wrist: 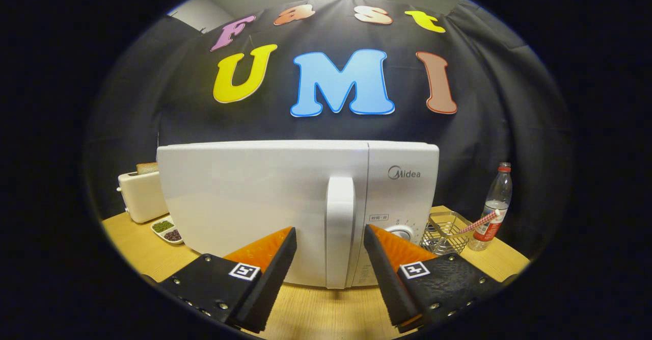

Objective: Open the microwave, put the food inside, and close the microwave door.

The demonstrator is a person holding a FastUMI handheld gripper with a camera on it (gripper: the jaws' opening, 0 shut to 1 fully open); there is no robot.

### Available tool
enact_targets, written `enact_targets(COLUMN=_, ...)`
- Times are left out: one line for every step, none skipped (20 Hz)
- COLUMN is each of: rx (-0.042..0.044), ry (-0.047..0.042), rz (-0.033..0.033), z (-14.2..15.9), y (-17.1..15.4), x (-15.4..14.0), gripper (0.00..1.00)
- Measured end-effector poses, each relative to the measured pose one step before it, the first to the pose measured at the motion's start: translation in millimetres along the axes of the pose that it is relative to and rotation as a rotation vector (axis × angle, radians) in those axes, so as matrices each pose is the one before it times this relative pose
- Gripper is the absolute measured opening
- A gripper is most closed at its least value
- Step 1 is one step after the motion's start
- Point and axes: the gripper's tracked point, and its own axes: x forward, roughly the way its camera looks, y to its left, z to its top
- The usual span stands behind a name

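Microwave [265, 202] door shut, nothing done yet. Tongs [330, 238] spread wide, empty, straddling door handle [340, 228] without touching. Left: pull door open, load food, close.

Toaster [141, 195] left of microwave [265, 202] (bottle [494, 205] right).

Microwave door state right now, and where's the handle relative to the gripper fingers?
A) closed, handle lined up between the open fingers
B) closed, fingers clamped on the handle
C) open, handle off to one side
A: the microwave door sits flush, and its handle stands in the gap of the open gripper, untouched.
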Motion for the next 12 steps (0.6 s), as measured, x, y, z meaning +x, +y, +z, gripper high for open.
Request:
enact_targets(rx=-0.00269, ry=0.00521, rz=-0.0095, z=-3.63, y=-1.28, x=3.06, gripper=0.73)
enact_targets(rx=-0.01363, ry=-0.02549, rz=-0.03035, z=3.61, y=-6.38, x=1.22, gripper=0.7)
enact_targets(rx=-0.00879, ry=0.00227, rz=-0.01989, z=-1.37, y=-2.49, x=0.63, gripper=0.56)
enact_targets(rx=0.00411, ry=-0.0117, rz=-0.00796, z=2.64, y=-0.94, x=-2.83, gripper=0.51)
enact_targets(rx=-0.00042, ry=-0.00099, rz=0.00374, z=-1.75, y=1.22, x=2.52, gripper=0.39)
enact_targets(rx=-0.00159, ry=0.00142, rz=0.0026, z=-0.7, y=1.5, x=0.4, gripper=0.39)
enact_targets(rx=-0.00453, ry=0.00408, rz=0.00441, z=-2.36, y=0.99, x=-1.66, gripper=0.35)
enact_targets(rx=-0.00476, ry=-0.00469, rz=-0.00056, z=0.64, y=-0.18, x=-0.06, gripper=0.32)
enact_targets(rx=0.00893, ry=0.00556, rz=-0.0034, z=-1.52, y=-1.71, x=1.54, gripper=0.27)
enact_targets(rx=0.0061, ry=0.00779, rz=0.00177, z=1.32, y=-0.1, x=-0.52, gripper=0.18)
enact_targets(rx=0.01642, ry=0.01343, rz=0.00958, z=-0.88, y=0.26, x=-0.38, gripper=0.18)
enact_targets(rx=0.02174, ry=0.01155, rz=0.01006, z=1.2, y=0.44, x=-0.35, gripper=0.18)
